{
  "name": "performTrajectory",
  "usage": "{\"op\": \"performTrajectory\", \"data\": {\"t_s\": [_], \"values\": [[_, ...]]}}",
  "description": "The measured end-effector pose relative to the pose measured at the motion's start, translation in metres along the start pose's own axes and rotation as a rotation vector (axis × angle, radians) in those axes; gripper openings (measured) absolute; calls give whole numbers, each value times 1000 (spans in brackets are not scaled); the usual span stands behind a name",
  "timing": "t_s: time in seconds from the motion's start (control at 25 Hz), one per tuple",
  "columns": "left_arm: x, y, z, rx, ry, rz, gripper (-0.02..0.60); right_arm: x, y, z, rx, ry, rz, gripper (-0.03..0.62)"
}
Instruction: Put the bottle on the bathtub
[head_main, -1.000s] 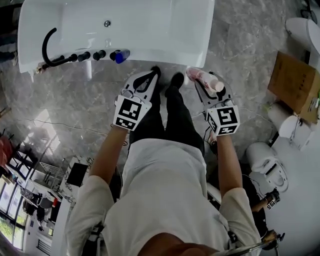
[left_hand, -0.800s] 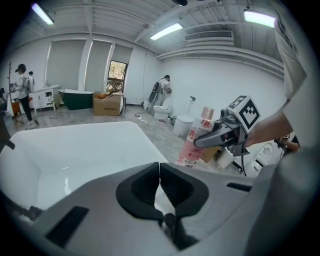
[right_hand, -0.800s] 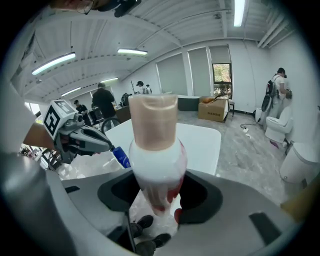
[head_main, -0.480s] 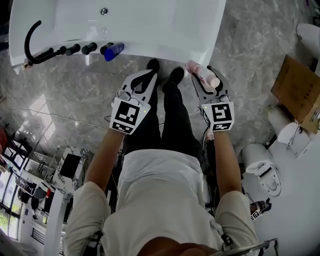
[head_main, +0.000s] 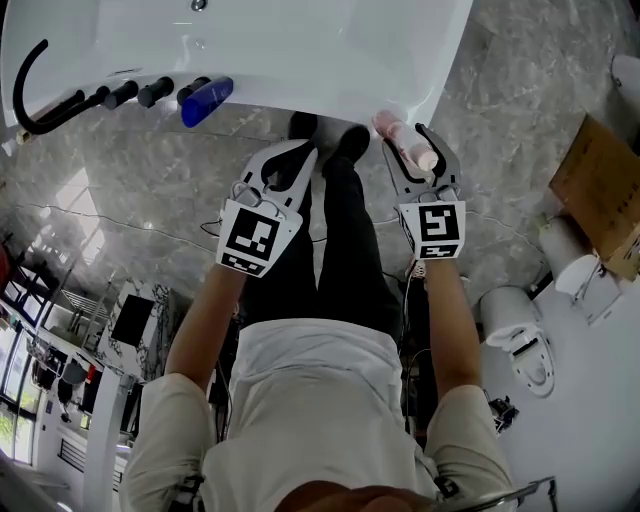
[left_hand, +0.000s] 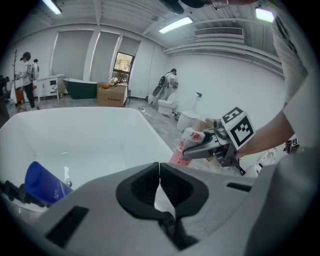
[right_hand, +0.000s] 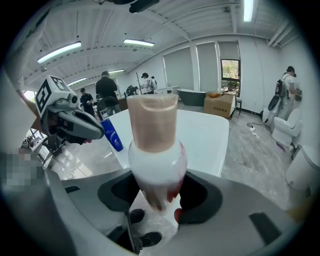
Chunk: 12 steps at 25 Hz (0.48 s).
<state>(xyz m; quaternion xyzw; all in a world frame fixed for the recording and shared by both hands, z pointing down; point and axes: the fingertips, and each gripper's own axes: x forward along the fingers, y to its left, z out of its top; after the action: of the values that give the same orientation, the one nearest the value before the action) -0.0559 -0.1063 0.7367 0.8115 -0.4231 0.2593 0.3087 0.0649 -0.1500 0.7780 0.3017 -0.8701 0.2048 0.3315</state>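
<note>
The white bathtub (head_main: 300, 40) fills the top of the head view. My right gripper (head_main: 406, 142) is shut on a white and pink bottle (head_main: 404, 140) with a beige cap, held just off the tub's near right corner. In the right gripper view the bottle (right_hand: 152, 145) stands upright between the jaws, with the tub (right_hand: 205, 135) behind it. My left gripper (head_main: 303, 152) is shut and holds nothing; it hangs over the floor in front of the tub. In the left gripper view the jaws meet at the left gripper (left_hand: 159, 175), and the tub (left_hand: 75, 135) lies beyond.
A blue bottle (head_main: 205, 100) lies on the tub's near rim beside black tap knobs (head_main: 150, 92) and a black hose (head_main: 30, 90). The person's shoes (head_main: 350, 140) stand at the tub's foot. A cardboard box (head_main: 600, 190) and a toilet (head_main: 520, 335) are at the right.
The tub has come closer to both grippers in the head view. The right gripper, still holding the bottle, is now next to the tub's near right corner.
</note>
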Motion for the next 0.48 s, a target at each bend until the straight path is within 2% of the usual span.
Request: {"op": "performTrajectory", "data": {"t_s": [0.32,0.48], "values": [[22,4,-19,-18,23,6,9,22,3,-19,-121,12,36,245],[28,3,-25,-24,29,7,9,26,4,-22,-149,-4,45,245]]}}
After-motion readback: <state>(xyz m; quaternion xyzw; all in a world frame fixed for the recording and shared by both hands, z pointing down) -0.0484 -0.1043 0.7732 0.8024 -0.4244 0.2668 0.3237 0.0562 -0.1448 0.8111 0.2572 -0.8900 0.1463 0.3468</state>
